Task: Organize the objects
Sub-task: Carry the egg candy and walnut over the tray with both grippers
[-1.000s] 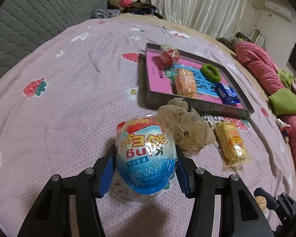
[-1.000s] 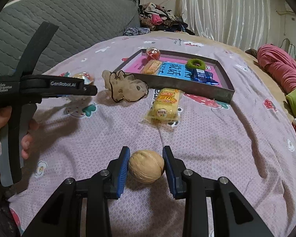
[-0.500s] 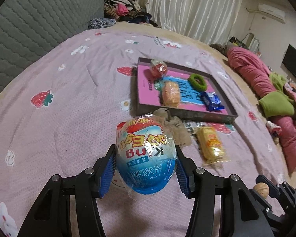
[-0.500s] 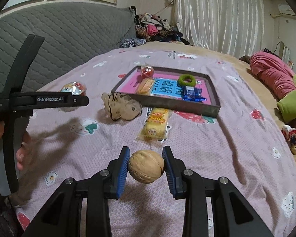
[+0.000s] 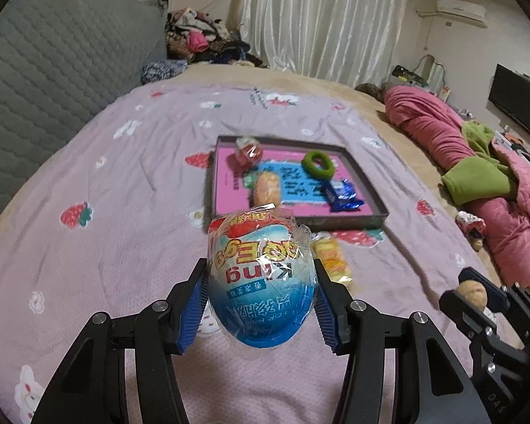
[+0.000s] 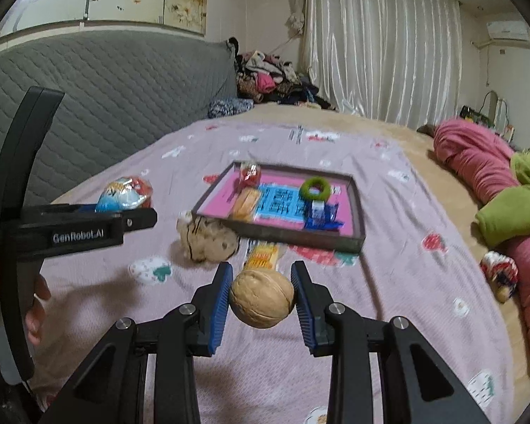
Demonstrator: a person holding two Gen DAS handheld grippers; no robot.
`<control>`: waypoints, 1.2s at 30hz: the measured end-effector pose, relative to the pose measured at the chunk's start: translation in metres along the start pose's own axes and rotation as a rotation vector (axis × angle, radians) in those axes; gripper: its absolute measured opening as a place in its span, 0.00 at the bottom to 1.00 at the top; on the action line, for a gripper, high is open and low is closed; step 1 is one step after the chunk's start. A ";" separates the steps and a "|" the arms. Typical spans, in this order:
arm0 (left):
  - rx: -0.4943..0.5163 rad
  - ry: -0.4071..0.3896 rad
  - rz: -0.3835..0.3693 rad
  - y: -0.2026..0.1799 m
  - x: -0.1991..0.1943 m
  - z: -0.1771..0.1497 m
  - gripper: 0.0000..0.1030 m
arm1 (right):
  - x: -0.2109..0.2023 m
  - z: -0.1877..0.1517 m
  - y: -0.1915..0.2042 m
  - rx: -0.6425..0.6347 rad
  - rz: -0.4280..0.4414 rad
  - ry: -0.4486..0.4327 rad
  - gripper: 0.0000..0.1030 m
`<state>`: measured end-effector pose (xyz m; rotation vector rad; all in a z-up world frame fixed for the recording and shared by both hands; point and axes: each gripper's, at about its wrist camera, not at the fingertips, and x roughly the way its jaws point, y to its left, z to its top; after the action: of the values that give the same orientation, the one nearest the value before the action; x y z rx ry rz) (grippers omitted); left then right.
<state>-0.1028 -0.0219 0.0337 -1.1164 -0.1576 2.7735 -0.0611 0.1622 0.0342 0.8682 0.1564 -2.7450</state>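
Left wrist view: left gripper clamps the wrapped egg, right gripper grips the walnut; lower each gently into bare spots inside the tray.

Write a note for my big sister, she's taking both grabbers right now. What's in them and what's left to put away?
Left gripper: shut on the wrapped toy egg, held above the bedspread.
Right gripper: shut on the walnut, also lifted.
Done: the tray already holds a red candy, an orange snack, a green ring and a blue packet.
Left: probably put the egg and walnut in the tray, then the yellow snack pack and the beige plush lying in front of it.
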 end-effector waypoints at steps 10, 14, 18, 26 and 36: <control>0.047 -0.055 -0.017 -0.028 -0.020 0.027 0.55 | -0.021 0.044 -0.014 -0.025 -0.032 -0.080 0.34; 0.061 -0.064 -0.022 -0.037 -0.020 0.037 0.55 | -0.023 0.061 -0.019 -0.032 -0.040 -0.104 0.34; 0.079 -0.073 -0.020 -0.045 -0.020 0.046 0.55 | -0.022 0.075 -0.022 -0.034 -0.049 -0.118 0.34; 0.092 -0.092 -0.021 -0.050 -0.017 0.064 0.55 | -0.015 0.098 -0.026 -0.037 -0.054 -0.143 0.34; 0.090 -0.086 -0.018 -0.045 0.011 0.087 0.55 | 0.009 0.127 -0.030 -0.046 -0.052 -0.156 0.34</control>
<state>-0.1670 0.0211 0.0953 -0.9711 -0.0511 2.7837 -0.1467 0.1665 0.1334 0.6436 0.2139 -2.8311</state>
